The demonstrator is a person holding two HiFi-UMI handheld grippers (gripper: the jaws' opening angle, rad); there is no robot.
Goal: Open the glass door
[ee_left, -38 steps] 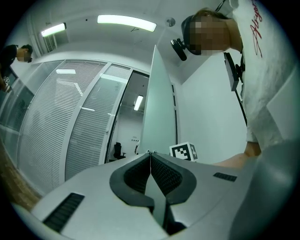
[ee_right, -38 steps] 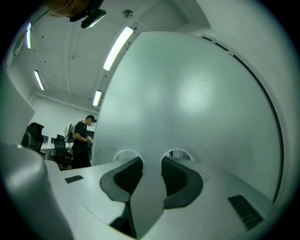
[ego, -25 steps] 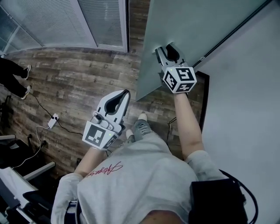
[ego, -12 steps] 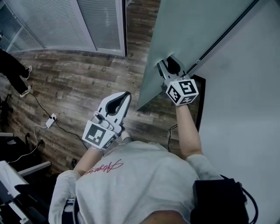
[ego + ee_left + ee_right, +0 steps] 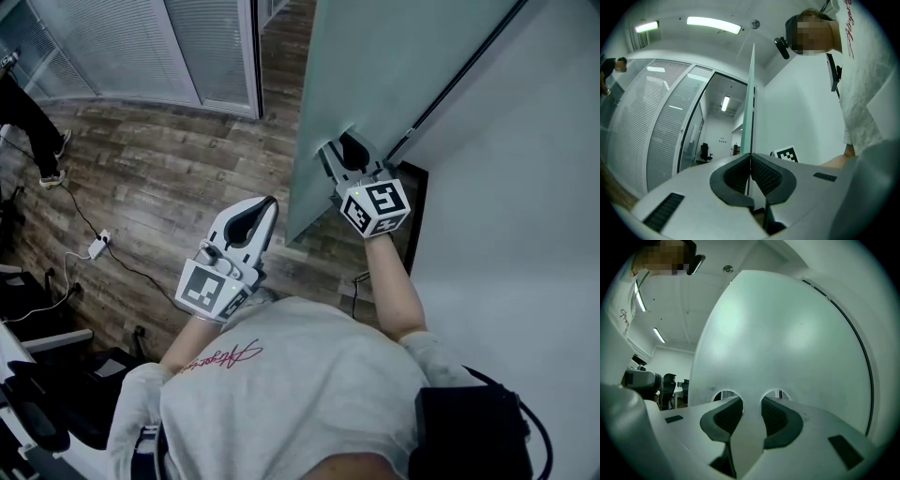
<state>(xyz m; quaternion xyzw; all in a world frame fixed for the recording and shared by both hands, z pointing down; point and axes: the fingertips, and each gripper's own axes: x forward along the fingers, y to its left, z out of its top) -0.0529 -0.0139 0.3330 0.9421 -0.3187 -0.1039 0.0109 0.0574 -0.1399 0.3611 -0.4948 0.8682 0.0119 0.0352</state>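
Note:
The frosted glass door [image 5: 375, 66] stands ajar, its free edge running down the middle of the head view. My right gripper [image 5: 349, 148] rests its tips against the door's face near that edge, jaws a little apart with nothing between them. In the right gripper view the door [image 5: 787, 333] fills the frame, and my right gripper [image 5: 752, 401] points at it just below two round holes [image 5: 725, 394]. My left gripper [image 5: 272, 200] hangs shut over the floor, left of the door and apart from it. From my left gripper [image 5: 750, 156] the door's thin edge [image 5: 751, 93] shows straight ahead.
A white wall [image 5: 525, 187] lies to the right, with a dark door frame [image 5: 417, 202] at its foot. A glass partition with blinds [image 5: 122, 47] closes the upper left. A power strip with cable [image 5: 97, 246] lies on the plank floor [image 5: 169, 169]. Another person's legs [image 5: 33, 127] stand far left.
The door's free edge has shifted left in the head view, and my right gripper has moved left and down with it, still against the glass. The left gripper has hardly moved.

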